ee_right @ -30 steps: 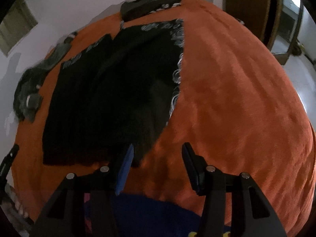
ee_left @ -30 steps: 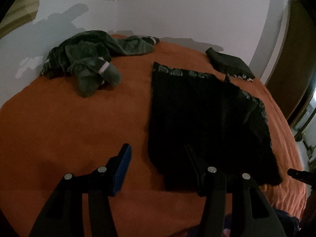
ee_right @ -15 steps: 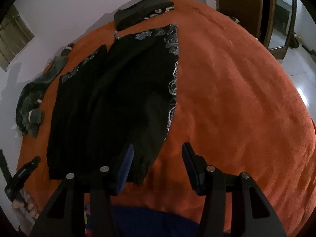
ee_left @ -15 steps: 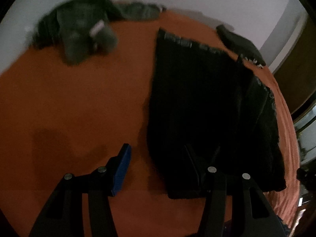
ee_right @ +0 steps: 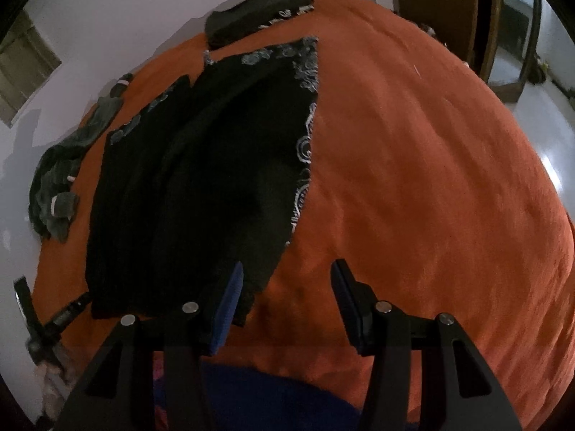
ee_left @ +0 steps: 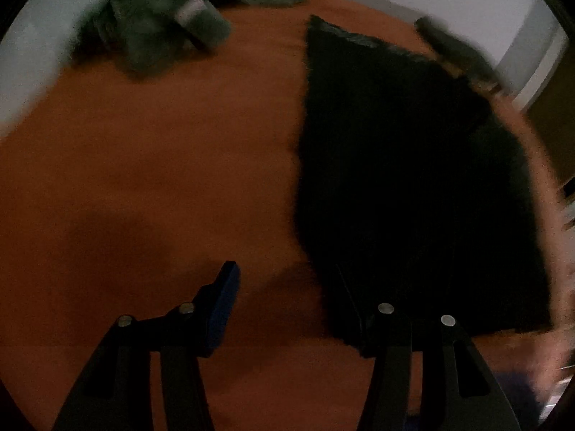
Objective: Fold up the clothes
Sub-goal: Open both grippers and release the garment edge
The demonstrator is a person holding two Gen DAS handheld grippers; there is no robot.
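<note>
Black garment (ee_right: 201, 179), patterned trim along its right and far edges, lies spread on the orange bed (ee_right: 413, 179), partly folded lengthwise, one panel overlapping another. Grey-green clothes (ee_left: 154, 32) heaped at the far left; a folded dark item (ee_right: 255, 10) at the far edge.

Left hand-held gripper (ee_left: 284, 287): jaws apart, nothing between them, hovering over the garment's near left corner; one finger over bare orange cover, the other over black cloth. This view is blurred, so contact can't be judged.

Right hand-held gripper (ee_right: 285, 280): also released and empty, straddling the near right corner, left finger (ee_right: 230, 294) over cloth, right finger (ee_right: 348, 294) over bedding.

Step in hand, as I read it: taking the near hem at both corners for a fold toward the far edge.

To do well:
- Drop each lower finger under the hem, pinching all layers, not just the top one.
- Close both sides evenly before lifting.
- Keep the hem taut between the two; carry it far and low so the overlapped panel doesn't slide.
- Match the hem to the trimmed far edge.
</note>
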